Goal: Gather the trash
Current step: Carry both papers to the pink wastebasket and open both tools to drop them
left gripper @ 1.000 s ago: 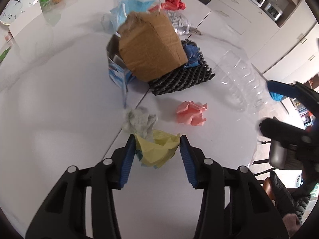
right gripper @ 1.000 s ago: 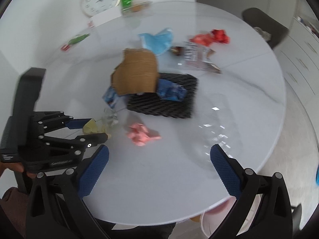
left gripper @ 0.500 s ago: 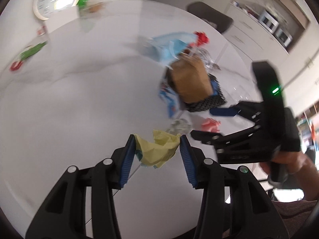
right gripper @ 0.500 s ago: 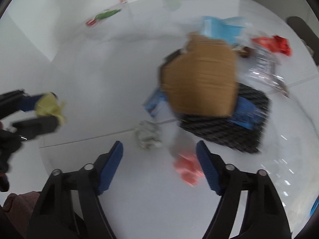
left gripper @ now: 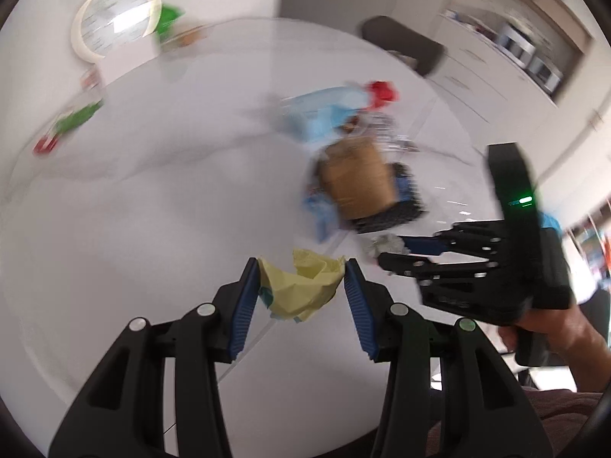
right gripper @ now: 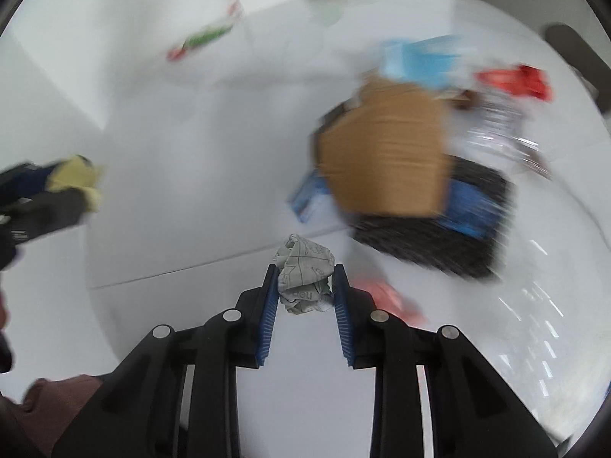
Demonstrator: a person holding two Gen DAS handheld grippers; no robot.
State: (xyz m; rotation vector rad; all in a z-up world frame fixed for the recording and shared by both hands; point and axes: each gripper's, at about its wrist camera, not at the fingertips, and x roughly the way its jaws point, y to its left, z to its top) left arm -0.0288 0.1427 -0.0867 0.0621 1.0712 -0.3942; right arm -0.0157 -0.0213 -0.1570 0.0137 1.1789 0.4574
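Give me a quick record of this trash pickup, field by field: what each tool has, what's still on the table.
left tool: shut on yellow wad, clear of the table
right tool: jaws closing, pads against grey wad
still on table: pink wad, cardboard over black mat, blue mask, red wrapper, clear wrapper
far edge: clock, green packets
image quality: both views motion-blurred
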